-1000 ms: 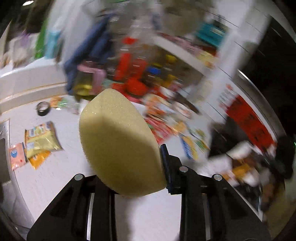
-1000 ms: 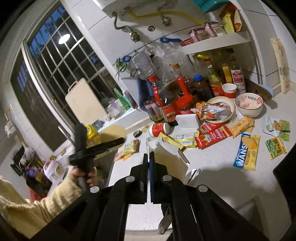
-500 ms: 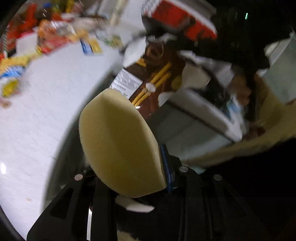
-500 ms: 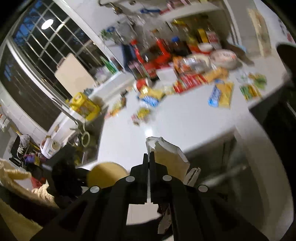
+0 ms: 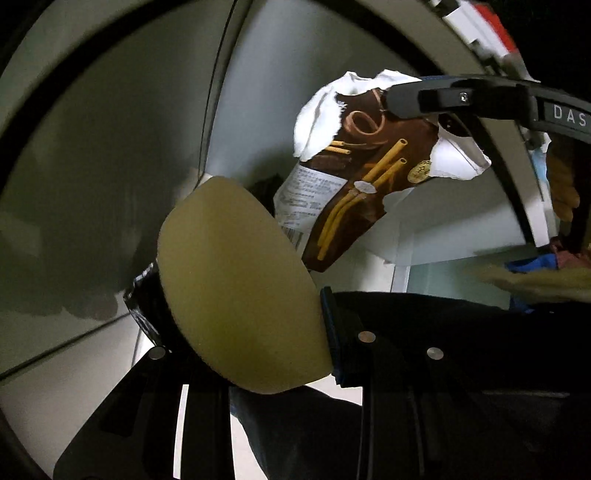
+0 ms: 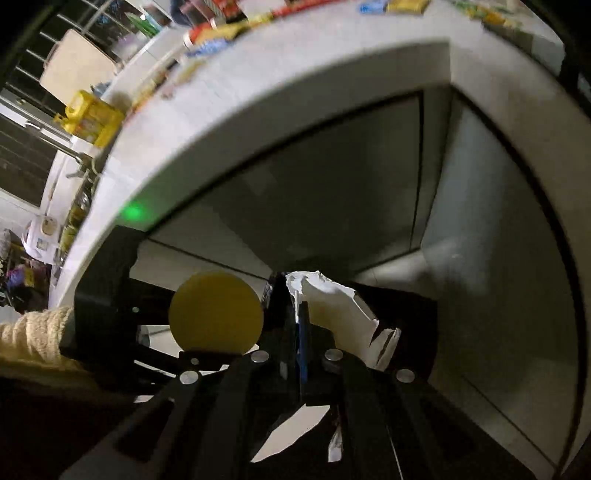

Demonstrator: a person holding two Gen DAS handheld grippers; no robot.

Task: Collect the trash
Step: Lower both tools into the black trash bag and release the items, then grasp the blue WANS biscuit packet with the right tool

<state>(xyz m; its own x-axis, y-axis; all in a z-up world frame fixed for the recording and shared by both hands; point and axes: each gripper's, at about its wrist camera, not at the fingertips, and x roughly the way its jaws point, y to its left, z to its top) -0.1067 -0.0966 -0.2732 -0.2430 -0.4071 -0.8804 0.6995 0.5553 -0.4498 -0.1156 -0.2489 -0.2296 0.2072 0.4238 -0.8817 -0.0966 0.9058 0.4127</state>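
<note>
- Both your tongs point steeply down, below the bench [image 6: 258, 92] edge.
- Your left tongs [image 5: 243, 295] grip a yellow sponge [image 5: 236, 288].
- Your right tongs [image 6: 297, 310] pinch a torn brown wrapper [image 5: 362, 177], right of the sponge.

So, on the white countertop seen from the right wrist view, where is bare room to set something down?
The white countertop looks bare along its near rounded edge, above the grey cabinet doors. The far side is crowded with blurred colourful snack packets, and a yellow container stands at the left end. Both grippers are below the counter, so little of it shows.
</note>
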